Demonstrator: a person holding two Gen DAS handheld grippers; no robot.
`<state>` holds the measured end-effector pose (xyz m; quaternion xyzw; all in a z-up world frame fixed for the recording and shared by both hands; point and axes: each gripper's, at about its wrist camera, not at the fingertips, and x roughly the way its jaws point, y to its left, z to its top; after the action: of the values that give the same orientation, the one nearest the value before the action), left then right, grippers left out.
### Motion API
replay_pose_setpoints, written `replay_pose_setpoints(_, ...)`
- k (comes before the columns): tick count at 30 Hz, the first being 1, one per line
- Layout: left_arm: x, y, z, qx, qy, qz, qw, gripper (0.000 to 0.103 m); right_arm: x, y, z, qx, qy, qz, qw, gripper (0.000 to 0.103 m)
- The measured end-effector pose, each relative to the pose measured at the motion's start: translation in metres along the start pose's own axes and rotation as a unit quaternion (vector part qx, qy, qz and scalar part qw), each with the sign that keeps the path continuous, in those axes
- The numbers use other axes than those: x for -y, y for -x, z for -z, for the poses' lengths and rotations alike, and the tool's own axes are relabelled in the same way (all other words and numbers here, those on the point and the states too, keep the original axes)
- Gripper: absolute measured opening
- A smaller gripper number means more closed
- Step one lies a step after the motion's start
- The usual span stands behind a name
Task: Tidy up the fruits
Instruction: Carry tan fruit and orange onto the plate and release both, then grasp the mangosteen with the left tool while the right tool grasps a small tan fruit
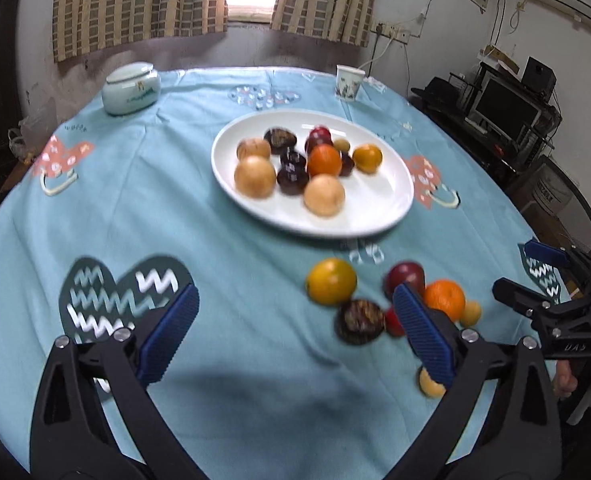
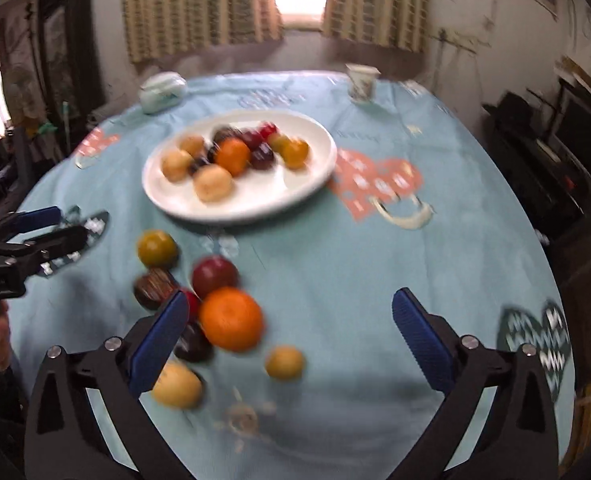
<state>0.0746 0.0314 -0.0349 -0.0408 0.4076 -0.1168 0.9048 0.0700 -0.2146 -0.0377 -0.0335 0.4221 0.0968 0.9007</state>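
A: What lies nearest the lens?
B: The left tool and right tool, both spread wide, gripping nothing.
A: And the fruit?
B: A loose cluster, including an orange and a plum, rests on the blue-clothed surface, near the white plate bearing more fruit.

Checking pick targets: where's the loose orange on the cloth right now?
The loose orange lies on the tablecloth below the white plate, lower left in the right wrist view, just beneath the dark red plum.
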Motion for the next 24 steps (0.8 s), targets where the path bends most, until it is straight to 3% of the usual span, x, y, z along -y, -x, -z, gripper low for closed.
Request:
replay_pose_setpoints(6, 0.005, -0.013, 0.027, -0.037, -0.009, 0.005, 0.9992, 0.099, 0.013, 0.004, 0.028, -0.031, -0.022, -0.004, 0.999, 0.102)
replay_pose_setpoints(11, 0.007, -0.015, 0.036, -0.049, -0.010, 0.002, 0.9987, 0.099, 0.001, -0.004, 0.036, -0.040, -0.013, -0.039, 0.998, 0.099)
replay_pose_setpoints(12, 0.007, -0.014, 0.037, -0.049, -0.010, 0.000, 0.9987, 0.099, 0.001, -0.006, 0.037, -0.043, -0.015, -0.045, 0.998, 0.095)
replay_pose_setpoints(14, 0.008, -0.012, 0.038, -0.051, -0.011, -0.002, 0.9986, 0.099, 0.001, -0.014, 0.037, -0.055, -0.016, -0.056, 0.997, 0.074)
replay_pose_setpoints(18, 0.010, -0.013, 0.040, -0.054, -0.016, -0.004, 0.9984, 0.099, 0.003, -0.033, 0.036, -0.072, -0.025, -0.070, 0.995, 0.055)
replay_pose_setpoints(20, 0.013, -0.015, 0.038, -0.056, -0.020, -0.004, 0.9983, 0.099, 0.005, -0.042, 0.035, -0.077, -0.031, -0.076, 0.994, 0.038)
replay_pose_setpoints(22, 0.016, -0.021, 0.038, -0.057, -0.027, -0.007, 0.9980, 0.099, 0.005, -0.044, 0.033, -0.072, -0.030, -0.064, 0.995, 0.030)
replay_pose_setpoints(24, 0.020, -0.030, 0.038, -0.063, -0.038, -0.015, 0.9971, 0.099, 0.006, -0.041, 0.033, -0.074, -0.038, -0.076, 0.994, 0.028)
